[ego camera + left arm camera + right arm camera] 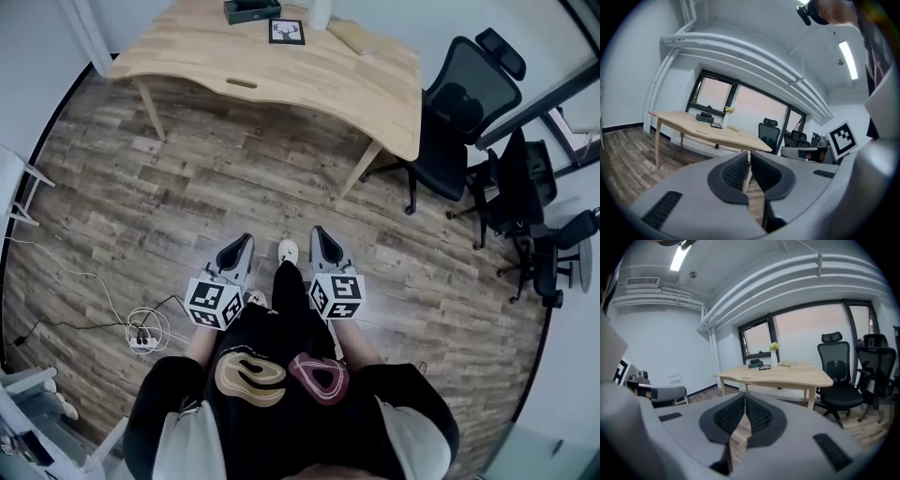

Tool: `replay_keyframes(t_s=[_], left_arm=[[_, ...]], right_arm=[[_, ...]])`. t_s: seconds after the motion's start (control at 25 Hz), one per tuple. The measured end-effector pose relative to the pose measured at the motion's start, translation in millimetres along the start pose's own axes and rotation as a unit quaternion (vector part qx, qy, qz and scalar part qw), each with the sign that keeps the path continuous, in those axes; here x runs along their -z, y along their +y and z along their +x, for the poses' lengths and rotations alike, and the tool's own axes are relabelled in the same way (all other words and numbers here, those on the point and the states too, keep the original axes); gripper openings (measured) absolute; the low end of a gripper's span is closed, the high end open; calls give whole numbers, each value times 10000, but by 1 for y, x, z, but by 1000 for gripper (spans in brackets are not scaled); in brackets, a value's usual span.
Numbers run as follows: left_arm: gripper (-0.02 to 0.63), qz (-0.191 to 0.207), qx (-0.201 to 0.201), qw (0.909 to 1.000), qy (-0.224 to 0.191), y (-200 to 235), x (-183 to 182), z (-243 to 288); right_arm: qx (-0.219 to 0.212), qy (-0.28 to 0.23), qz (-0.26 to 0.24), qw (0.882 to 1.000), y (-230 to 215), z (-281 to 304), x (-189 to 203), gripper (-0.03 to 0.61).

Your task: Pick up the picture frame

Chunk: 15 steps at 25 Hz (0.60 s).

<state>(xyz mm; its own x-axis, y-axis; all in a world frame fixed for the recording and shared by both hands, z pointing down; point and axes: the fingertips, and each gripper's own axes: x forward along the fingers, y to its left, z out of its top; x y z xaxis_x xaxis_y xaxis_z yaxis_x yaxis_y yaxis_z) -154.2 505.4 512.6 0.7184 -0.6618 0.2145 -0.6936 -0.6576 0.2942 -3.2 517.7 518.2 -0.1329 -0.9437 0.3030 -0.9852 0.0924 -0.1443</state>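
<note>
The picture frame [287,31], black-edged with a white mat, lies flat on the far side of the wooden table [281,80]. It is small in the left gripper view [716,125] and in the right gripper view [764,367]. My left gripper [244,244] and right gripper [321,236] are held side by side close to my body, over the wooden floor and well short of the table. Both point toward the table. The left gripper's [749,157] jaws are shut with nothing between them, and so are the right gripper's [745,399].
On the table near the frame are a black box [251,10], a white vase [321,13] and a beige book [351,36]. Black office chairs [464,112] stand at the table's right end. A power strip with cables [141,337] lies on the floor at my left.
</note>
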Motion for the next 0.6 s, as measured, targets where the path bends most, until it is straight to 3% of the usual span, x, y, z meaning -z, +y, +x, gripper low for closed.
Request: replay_keyframes(t_s=[0.6], left_arm=[[29, -61, -635, 9973, -375, 43, -70, 146]], right_arm=[[-805, 10, -312, 9963, -72, 146, -81, 14]])
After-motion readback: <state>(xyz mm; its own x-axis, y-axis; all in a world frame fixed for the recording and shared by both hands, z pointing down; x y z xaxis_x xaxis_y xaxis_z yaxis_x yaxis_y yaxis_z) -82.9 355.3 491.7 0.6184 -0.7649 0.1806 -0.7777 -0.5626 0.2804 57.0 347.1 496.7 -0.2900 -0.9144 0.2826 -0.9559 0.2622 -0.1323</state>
